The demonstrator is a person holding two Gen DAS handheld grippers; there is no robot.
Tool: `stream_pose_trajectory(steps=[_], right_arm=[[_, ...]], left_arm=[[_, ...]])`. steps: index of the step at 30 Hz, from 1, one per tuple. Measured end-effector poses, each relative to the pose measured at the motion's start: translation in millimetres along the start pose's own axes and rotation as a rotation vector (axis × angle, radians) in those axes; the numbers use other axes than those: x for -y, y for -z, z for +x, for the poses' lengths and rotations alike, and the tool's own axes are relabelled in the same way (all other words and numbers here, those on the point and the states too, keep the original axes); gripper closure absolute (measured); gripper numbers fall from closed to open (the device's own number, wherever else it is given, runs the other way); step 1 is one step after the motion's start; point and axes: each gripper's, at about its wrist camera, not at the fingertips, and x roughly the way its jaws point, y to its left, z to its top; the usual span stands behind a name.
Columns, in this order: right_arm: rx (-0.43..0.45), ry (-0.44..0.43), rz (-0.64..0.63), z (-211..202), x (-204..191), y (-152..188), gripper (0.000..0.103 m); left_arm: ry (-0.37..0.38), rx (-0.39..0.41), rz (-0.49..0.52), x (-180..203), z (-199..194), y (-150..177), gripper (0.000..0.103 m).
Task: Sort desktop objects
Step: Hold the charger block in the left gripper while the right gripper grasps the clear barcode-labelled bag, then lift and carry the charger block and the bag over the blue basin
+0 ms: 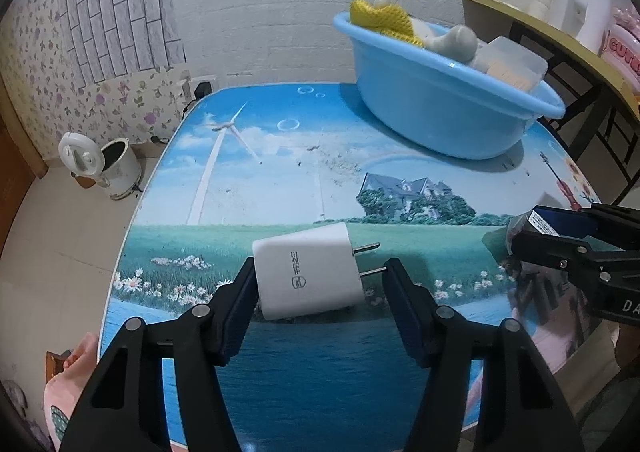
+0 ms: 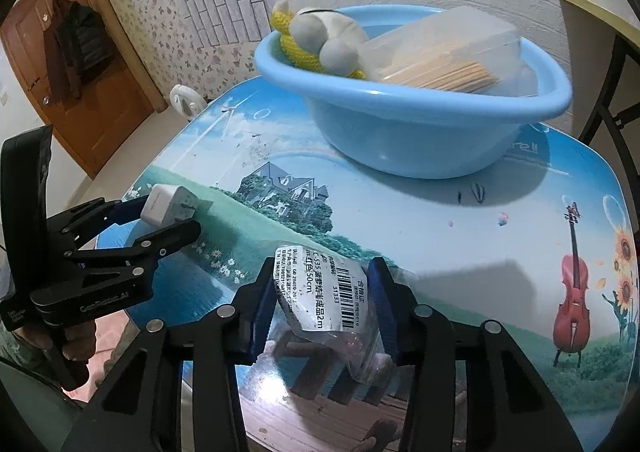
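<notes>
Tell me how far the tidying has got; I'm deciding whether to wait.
Done: the blue basin already holds a yellow cloth, a pale toy and a clear box of sticks. In hand: the left tool brackets a white charger; the right tool pinches a labelled clear bag. Left: carrying both to the basin.

Two close wrist views, shared table (image 1: 280, 188).

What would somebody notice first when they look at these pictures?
Probably the big blue basin at the far side of the picture-covered table, piled with a box of wooden sticks and a soft toy. Nearer, the left gripper frames a white charger, and the right gripper holds a labelled plastic bag.
</notes>
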Motion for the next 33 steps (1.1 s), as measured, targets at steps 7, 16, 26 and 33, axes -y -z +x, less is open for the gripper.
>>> stream_pose_trajectory(steps=[7, 16, 26, 33], right_arm=[[0.056, 0.016, 0.009, -23, 8, -6, 0.063], [0.145, 0.008, 0.035, -55, 20, -25, 0.063], [0.279, 0.035, 0.048, -88, 43, -59, 0.063], [0.301, 0.046, 0.037, -88, 56, -77, 0.063]], left_arm=[[-0.002, 0.057, 0.010, 7, -20, -14, 0.041], [0.047, 0.127, 0.021, 22, -49, -43, 0.041], [0.103, 0.184, 0.077, 48, -64, -86, 0.041], [0.123, 0.221, 0.100, 63, -58, -125, 0.041]])
